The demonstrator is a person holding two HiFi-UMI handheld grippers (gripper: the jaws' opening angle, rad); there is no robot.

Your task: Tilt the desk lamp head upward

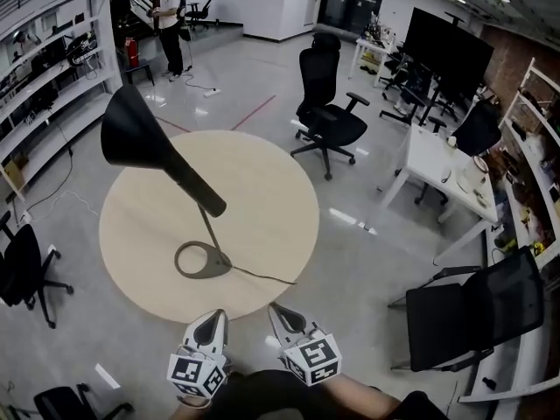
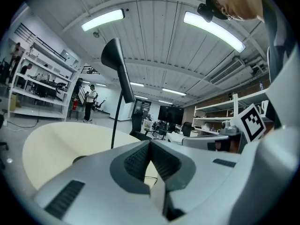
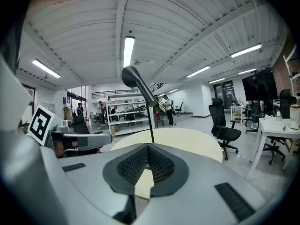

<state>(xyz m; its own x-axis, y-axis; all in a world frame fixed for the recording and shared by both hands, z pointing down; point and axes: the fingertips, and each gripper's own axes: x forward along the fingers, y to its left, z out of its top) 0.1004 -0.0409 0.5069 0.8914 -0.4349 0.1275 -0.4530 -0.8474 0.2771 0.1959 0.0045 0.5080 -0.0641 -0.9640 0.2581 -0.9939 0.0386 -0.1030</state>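
A black desk lamp stands on the round beige table [image 1: 262,199]. Its cone head [image 1: 131,129] points up and to the left, and a thin stem runs down to the ring base [image 1: 203,260]. A cable trails right from the base. My left gripper [image 1: 212,322] and right gripper [image 1: 279,314] hover side by side at the table's near edge, both shut and empty, well short of the lamp. In the left gripper view the lamp head [image 2: 114,56] rises above the shut left gripper [image 2: 150,145]. The right gripper view shows the lamp head [image 3: 135,78] beyond the shut right gripper [image 3: 148,147].
A black office chair [image 1: 328,112] stands beyond the table, another [image 1: 477,309] at the right and one [image 1: 26,269] at the left. A white desk [image 1: 442,169] is at the right. Shelves [image 1: 44,77] line the left wall. A person [image 1: 168,20] stands far back.
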